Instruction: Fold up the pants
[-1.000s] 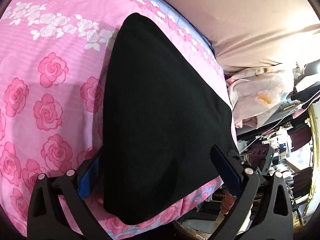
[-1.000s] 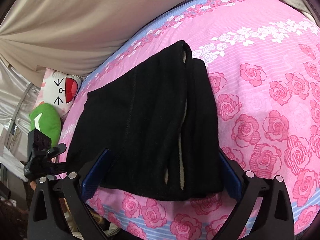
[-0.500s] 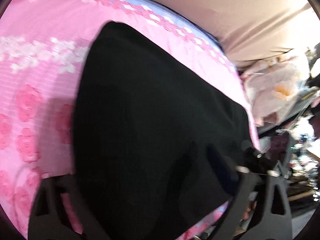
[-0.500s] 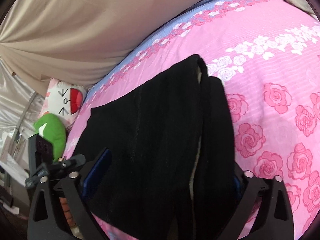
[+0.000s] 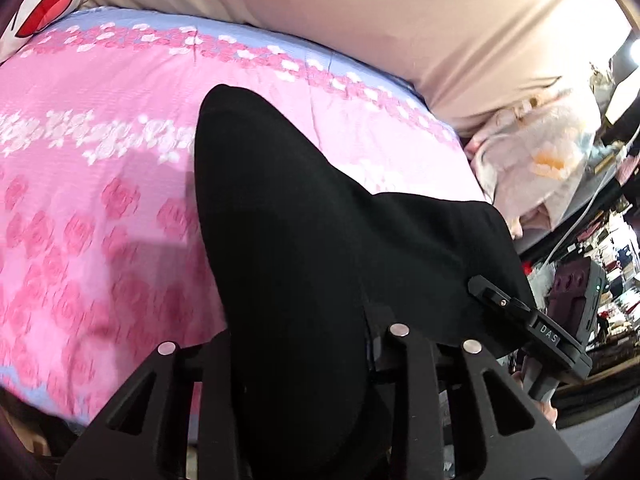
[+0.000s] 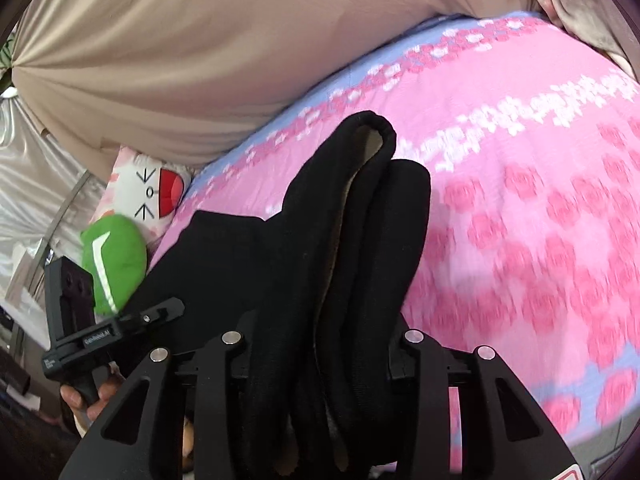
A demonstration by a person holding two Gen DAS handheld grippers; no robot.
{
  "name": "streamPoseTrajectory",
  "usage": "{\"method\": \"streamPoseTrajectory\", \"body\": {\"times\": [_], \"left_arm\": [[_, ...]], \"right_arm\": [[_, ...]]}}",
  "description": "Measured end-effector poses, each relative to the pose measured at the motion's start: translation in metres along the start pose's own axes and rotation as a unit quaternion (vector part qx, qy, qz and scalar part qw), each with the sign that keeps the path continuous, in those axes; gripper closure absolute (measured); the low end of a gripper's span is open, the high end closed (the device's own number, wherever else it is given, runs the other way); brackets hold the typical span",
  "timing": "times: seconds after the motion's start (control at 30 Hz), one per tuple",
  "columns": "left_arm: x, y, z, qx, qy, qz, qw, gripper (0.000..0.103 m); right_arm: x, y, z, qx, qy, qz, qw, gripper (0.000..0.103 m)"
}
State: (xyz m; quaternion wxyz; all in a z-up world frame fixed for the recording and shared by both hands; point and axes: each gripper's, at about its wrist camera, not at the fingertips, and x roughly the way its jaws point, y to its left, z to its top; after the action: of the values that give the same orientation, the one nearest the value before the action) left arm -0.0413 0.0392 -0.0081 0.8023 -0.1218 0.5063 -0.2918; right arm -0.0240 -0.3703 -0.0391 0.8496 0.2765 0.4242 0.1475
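The black pants (image 5: 304, 248) lie folded on a pink rose-print bedspread (image 5: 92, 184). My left gripper (image 5: 296, 344) is shut on the near edge of the pants, and the cloth bulges between its fingers. In the right wrist view the pants (image 6: 320, 256) show several stacked layers with a pale lining. My right gripper (image 6: 320, 344) is shut on that near edge. Each gripper shows in the other's view, the right one at the far corner of the pants (image 5: 532, 324) and the left one at the left (image 6: 104, 332).
A beige curtain (image 6: 208, 52) hangs behind the bed. A white cartoon pillow (image 6: 156, 192) and a green plush toy (image 6: 114, 264) sit at the bed's left end. Pale bedding (image 5: 536, 168) and cluttered shelves (image 5: 612, 264) are beyond the right edge.
Both grippers were open above the flat pants. They moved down and in and closed on the near edge. The cloth there is now bunched and raised.
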Motion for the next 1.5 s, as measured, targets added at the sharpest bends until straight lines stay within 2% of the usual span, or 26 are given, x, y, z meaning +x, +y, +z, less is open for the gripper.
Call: {"method": "streamPoseTrajectory", "body": {"times": [0.07, 0.13, 0.23, 0.3, 0.37, 0.4, 0.43, 0.47, 0.5, 0.53, 0.57, 0.7, 0.87, 1.07, 1.2, 1.5], "left_arm": [[0.009, 0.005, -0.011, -0.003, 0.018, 0.017, 0.9997, 0.073], [0.026, 0.015, -0.018, -0.013, 0.030, 0.042, 0.9986, 0.070], [0.032, 0.022, -0.019, -0.023, 0.026, 0.050, 0.9981, 0.052], [0.039, 0.027, -0.020, -0.027, 0.027, 0.061, 0.9974, 0.021], [0.044, 0.031, -0.021, -0.028, 0.018, 0.053, 0.9980, 0.017], [0.045, 0.030, -0.021, -0.026, 0.016, 0.057, 0.9979, 0.019], [0.045, 0.029, -0.021, -0.025, 0.012, 0.057, 0.9980, 0.025], [0.045, 0.029, -0.020, -0.027, 0.012, 0.051, 0.9983, 0.045], [0.043, 0.028, -0.019, -0.031, 0.013, 0.040, 0.9986, 0.060], [0.037, 0.026, -0.016, -0.031, 0.005, 0.043, 0.9986, 0.067], [0.031, 0.021, -0.014, -0.024, 0.001, 0.046, 0.9987, 0.072], [0.010, -0.015, -0.005, 0.040, -0.038, 0.077, 0.9955, 0.074], [-0.026, -0.054, 0.005, 0.107, -0.106, 0.104, 0.9832, 0.074], [-0.062, -0.075, 0.024, 0.129, -0.163, 0.096, 0.9734, 0.074], [-0.086, -0.087, 0.029, 0.147, -0.203, 0.101, 0.9628, 0.074], [-0.118, -0.101, 0.054, 0.166, -0.266, 0.115, 0.9426, 0.074]], "right_arm": [[0.005, -0.011, -0.013, 0.016, 0.015, -0.005, 1.000, 0.064], [0.012, -0.029, -0.023, 0.034, 0.022, -0.008, 0.999, 0.058], [0.020, -0.044, -0.024, 0.060, 0.021, 0.010, 0.998, 0.045], [0.022, -0.042, -0.023, 0.053, 0.024, 0.010, 0.998, 0.041], [0.024, -0.040, -0.022, 0.040, 0.024, 0.006, 0.999, 0.040], [0.025, -0.040, -0.022, 0.038, 0.021, 0.005, 0.999, 0.040], [0.024, -0.040, -0.021, 0.038, 0.019, 0.005, 0.999, 0.041], [0.024, -0.040, -0.021, 0.034, 0.017, 0.000, 0.999, 0.044], [0.024, -0.038, -0.022, 0.031, 0.014, -0.001, 0.999, 0.054], [0.023, -0.035, -0.021, 0.029, 0.012, 0.003, 0.999, 0.061], [0.018, -0.028, -0.020, 0.019, 0.006, 0.000, 1.000, 0.062], [-0.001, 0.005, -0.012, -0.017, -0.022, 0.001, 1.000, 0.065], [-0.033, 0.041, 0.001, -0.064, -0.070, 0.002, 0.996, 0.065], [-0.068, 0.068, 0.022, -0.098, -0.124, 0.018, 0.987, 0.065], [-0.087, 0.083, 0.036, -0.120, -0.160, 0.027, 0.979, 0.065], [-0.102, 0.108, 0.072, -0.147, -0.212, 0.053, 0.965, 0.064]]}}
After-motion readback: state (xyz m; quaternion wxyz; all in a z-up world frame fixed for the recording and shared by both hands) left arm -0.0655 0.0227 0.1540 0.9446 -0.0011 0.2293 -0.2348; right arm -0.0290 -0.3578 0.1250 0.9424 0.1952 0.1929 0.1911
